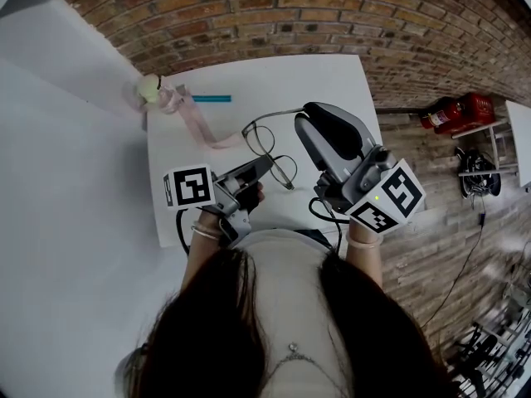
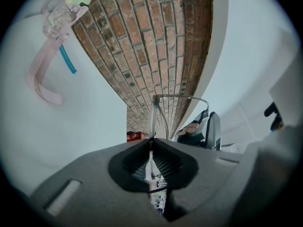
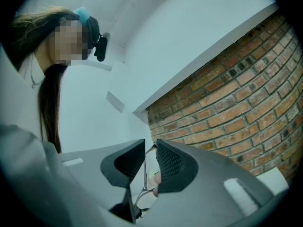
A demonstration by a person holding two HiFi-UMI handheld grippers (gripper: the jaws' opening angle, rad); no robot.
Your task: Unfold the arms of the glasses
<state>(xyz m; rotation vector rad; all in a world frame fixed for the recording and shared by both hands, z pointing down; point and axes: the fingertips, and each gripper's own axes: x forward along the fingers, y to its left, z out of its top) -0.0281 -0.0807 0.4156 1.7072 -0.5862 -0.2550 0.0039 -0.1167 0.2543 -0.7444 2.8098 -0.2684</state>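
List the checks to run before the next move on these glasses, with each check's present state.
1. Left gripper shut on the glasses frame: ok.
2. Arm wire lies between the right gripper jaws: ok.
3. Right jaws firmly closed on that wire: cannot tell; a gap shows beside it.
4. Frame clear of the pink ribbon: cannot tell; its end lies close in the head view.
5. Both arms unfolded: cannot tell.

White table (image 1: 332,81), red-brown brick wall (image 1: 332,15), plus a teal stick (image 1: 211,99) and a pale pink strap (image 1: 199,129). Glasses (image 1: 271,143) are dark wire. Left gripper (image 1: 268,163) and right gripper (image 1: 301,117) are both grey with black-and-white marker cubes.
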